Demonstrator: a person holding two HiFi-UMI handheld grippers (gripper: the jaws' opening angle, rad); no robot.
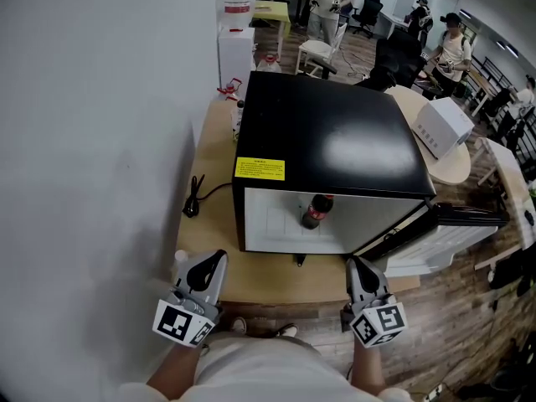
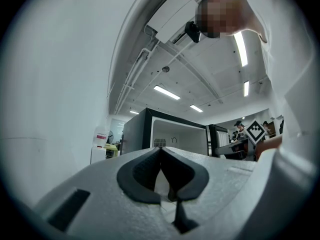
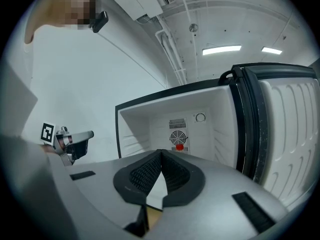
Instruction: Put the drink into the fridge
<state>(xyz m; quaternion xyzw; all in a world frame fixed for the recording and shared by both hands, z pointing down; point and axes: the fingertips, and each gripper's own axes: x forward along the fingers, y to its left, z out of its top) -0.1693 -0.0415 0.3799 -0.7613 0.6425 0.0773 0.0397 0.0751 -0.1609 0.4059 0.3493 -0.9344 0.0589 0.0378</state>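
A black mini fridge (image 1: pixel 335 136) stands on a wooden table (image 1: pixel 251 279) with its door (image 1: pixel 452 220) swung open to the right. Inside, a dark drink bottle (image 1: pixel 316 211) with a red cap and label stands upright on the white floor; in the right gripper view only its red cap (image 3: pixel 179 147) shows above the jaws. My left gripper (image 1: pixel 205 275) and right gripper (image 1: pixel 362 279) hang at the table's near edge, well short of the fridge. Both are shut with nothing held: left gripper (image 2: pixel 161 151), right gripper (image 3: pixel 161 156).
A black power cable and plug (image 1: pixel 194 199) lie left of the fridge by the white wall. A small bottle (image 1: pixel 238 120) stands at the fridge's back left. A white box (image 1: pixel 442 126) sits on a round table to the right. People and chairs are far behind.
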